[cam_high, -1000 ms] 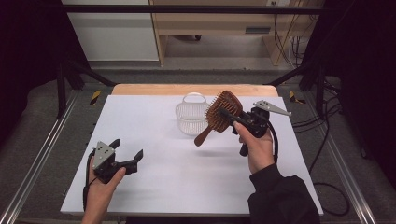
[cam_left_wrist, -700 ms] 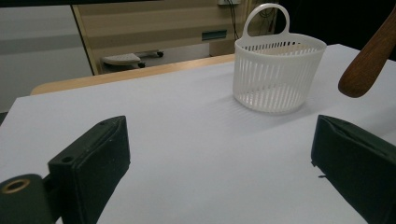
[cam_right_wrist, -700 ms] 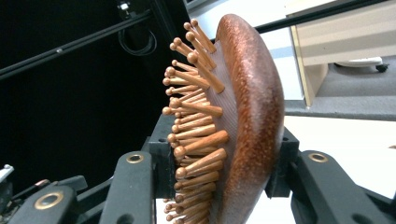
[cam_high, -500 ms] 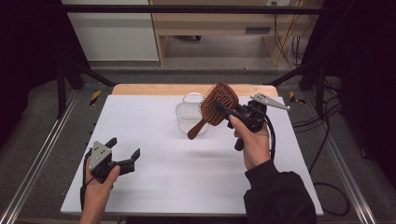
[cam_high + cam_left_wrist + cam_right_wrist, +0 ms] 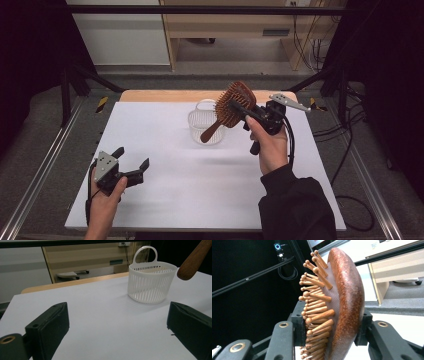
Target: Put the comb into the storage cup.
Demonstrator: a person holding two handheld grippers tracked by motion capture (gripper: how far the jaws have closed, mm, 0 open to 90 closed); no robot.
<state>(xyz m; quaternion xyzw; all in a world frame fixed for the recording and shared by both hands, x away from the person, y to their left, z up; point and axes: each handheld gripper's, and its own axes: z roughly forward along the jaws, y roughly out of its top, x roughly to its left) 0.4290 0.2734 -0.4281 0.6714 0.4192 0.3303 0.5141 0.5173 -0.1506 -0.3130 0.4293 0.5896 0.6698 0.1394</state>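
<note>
The wooden hairbrush [image 5: 235, 105] is in the grip of my right gripper [image 5: 248, 112], lifted off the table above and just to the right of the white basket [image 5: 206, 127]. My two black jaws are clamped on the brush head, one pad against the bristle side and the other against the rounded brown back [image 5: 348, 307]. The wooden pins [image 5: 317, 315] stand out toward the left in the right gripper view. In the high view the head tilts up and away from me, and the handle [image 5: 211, 132] slants down toward the basket, its end hanging over the basket's near rim. Whether the handle touches the rim I cannot tell. In the left gripper view that rounded handle end [image 5: 193, 261] shows just above and to the right of the basket [image 5: 150, 281], clear of its top edge there.

The basket itself stands upright on the white table [image 5: 200, 190], with its loop handle [image 5: 145, 252] sticking up at the far side.

My left gripper [image 5: 132, 167] is well to the left of the basket and nearer to me, low over the table. Its jaws stand wide apart with nothing between them, pointing roughly toward the basket.

A strip of bare wood [image 5: 165, 95] runs behind the basket, along the table's far edge.
</note>
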